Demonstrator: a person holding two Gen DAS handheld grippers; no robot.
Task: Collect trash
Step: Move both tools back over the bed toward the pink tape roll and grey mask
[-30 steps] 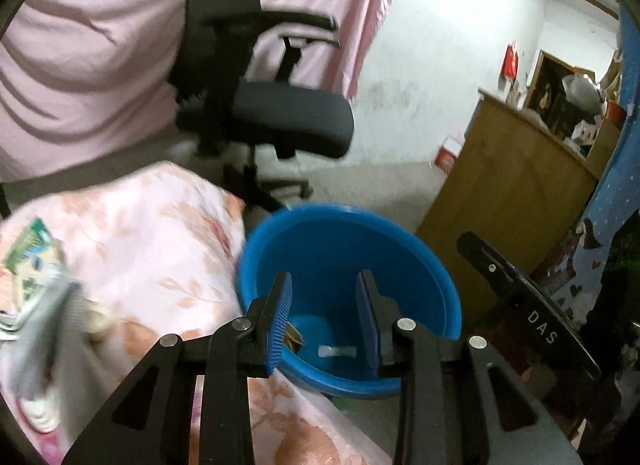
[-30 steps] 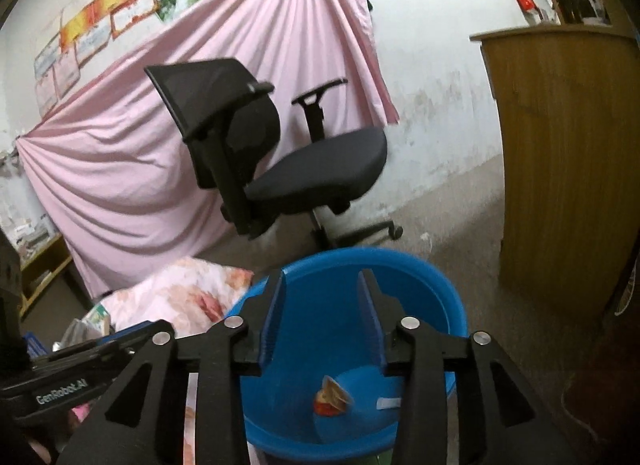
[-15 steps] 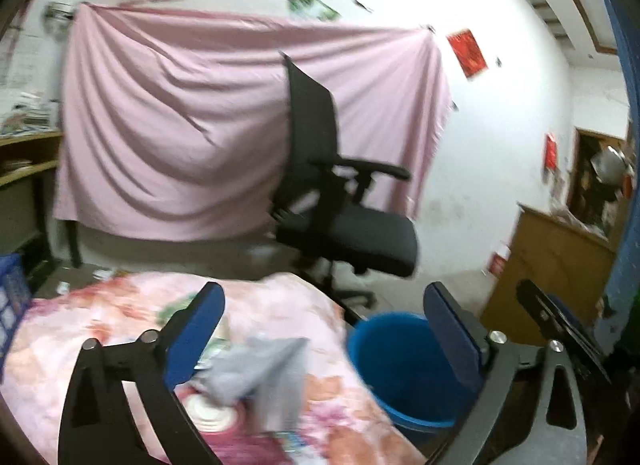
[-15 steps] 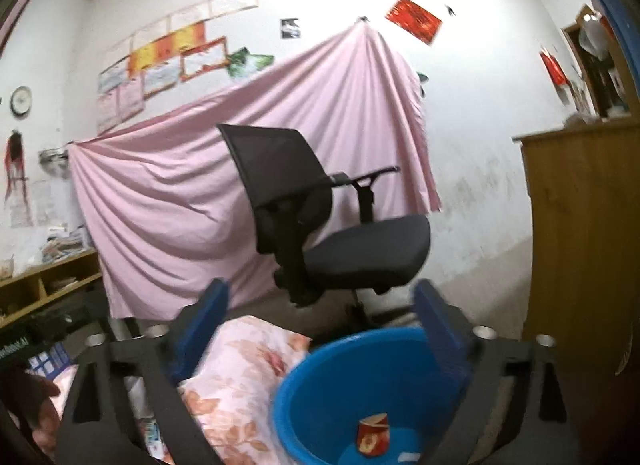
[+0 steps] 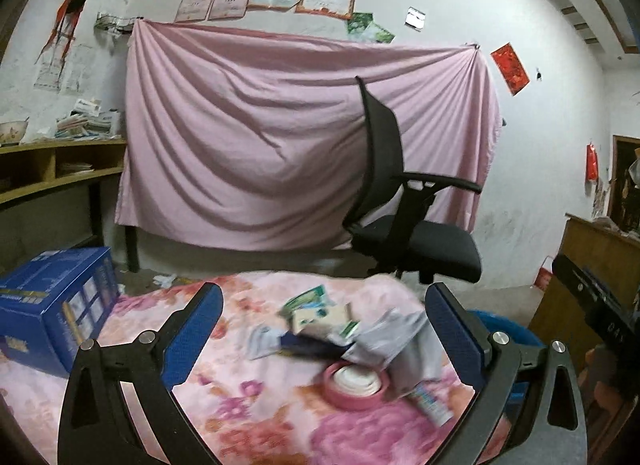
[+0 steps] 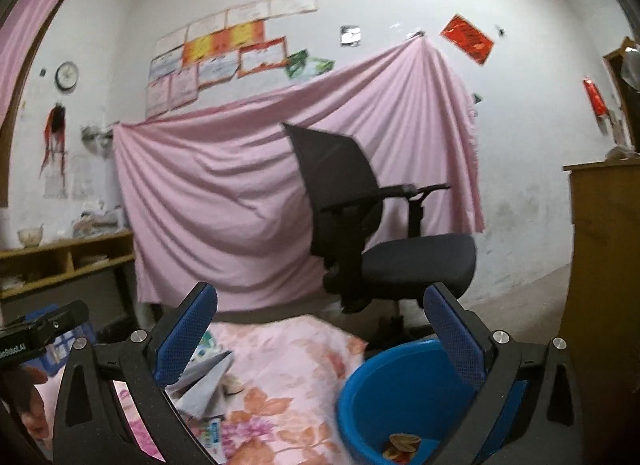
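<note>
Trash sits heaped on the pink floral-cloth desk point(image 5: 248, 393): crumpled grey paper point(image 5: 400, 341), green-and-white cartons point(image 5: 316, 311), a pink tape roll point(image 5: 356, 383), all close together for easy picking. Just beside the desk waits the round blue plastic bucket point(image 6: 400, 385), a few scraps inside already. The left gripper point(image 5: 326, 339) hovers with fingers spread wide, framing the pile; the right gripper point(image 6: 322, 339), equally wide and empty, hangs above the bucket's edge.
</note>
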